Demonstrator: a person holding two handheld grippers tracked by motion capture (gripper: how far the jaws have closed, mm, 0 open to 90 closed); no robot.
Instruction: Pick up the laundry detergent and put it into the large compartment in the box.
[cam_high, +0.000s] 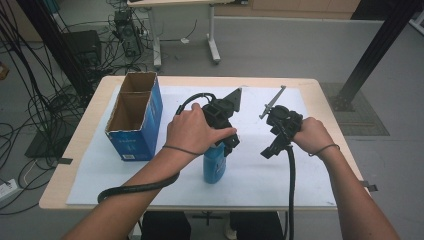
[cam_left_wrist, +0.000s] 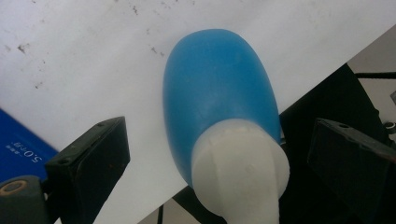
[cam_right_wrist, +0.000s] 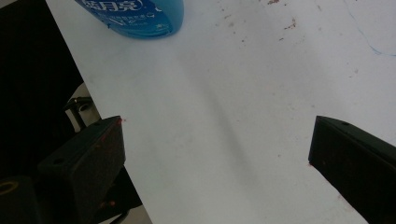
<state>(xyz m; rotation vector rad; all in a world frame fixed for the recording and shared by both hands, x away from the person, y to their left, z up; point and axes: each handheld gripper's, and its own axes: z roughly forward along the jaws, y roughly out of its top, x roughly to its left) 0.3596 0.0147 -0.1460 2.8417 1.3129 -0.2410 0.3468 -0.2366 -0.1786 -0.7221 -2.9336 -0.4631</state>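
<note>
Below the left claw, blue bottle upright between wide jaws, untouched, right claw wide apart

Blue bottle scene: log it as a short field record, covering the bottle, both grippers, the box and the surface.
bottle: blue bottle with white cap, standing upright near the table's front edge
left gripper: left gripper above the bottle, jaws open either side of the cap, not touching it
right gripper: right gripper open over bare white sheet, right of the bottle
box: open blue carton, two compartments, at the left
surface: wooden table
</note>
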